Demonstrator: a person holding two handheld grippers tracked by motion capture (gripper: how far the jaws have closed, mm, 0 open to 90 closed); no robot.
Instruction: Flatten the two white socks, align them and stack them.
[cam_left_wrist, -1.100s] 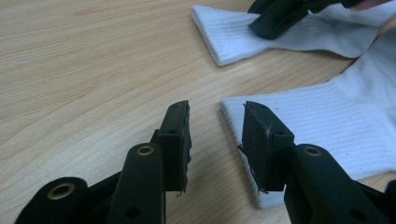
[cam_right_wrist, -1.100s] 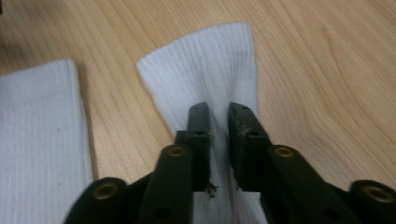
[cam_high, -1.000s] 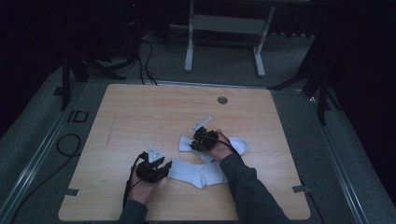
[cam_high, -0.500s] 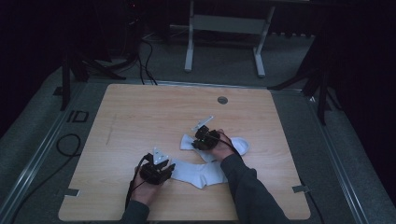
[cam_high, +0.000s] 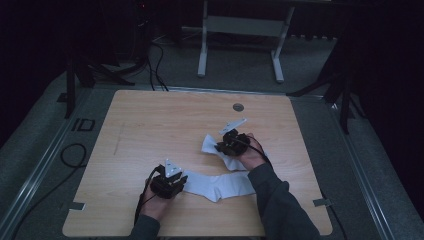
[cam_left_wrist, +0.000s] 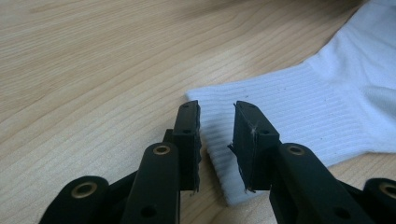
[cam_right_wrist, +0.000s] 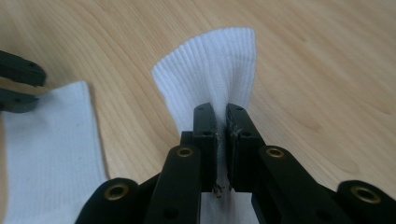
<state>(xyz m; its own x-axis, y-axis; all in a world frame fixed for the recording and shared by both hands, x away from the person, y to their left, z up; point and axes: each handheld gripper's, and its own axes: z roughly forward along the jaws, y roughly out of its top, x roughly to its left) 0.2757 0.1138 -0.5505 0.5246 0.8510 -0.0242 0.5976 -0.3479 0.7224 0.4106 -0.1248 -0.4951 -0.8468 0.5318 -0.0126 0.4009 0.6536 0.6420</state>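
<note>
"ID" marking (cam_high: 83, 124) on floor beside table's left edge.

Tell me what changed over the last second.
The left gripper slid right along the table edge to the cuff of the near white sock, jaws open around it. The right gripper stays shut on the far white sock; both socks lie as before.

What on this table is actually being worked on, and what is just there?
In use:
- near sock, cuff between the open left gripper
- far sock, pinched by the right gripper

Just there:
- round grommet in the table
- cables on the floor
- white stand behind
</note>
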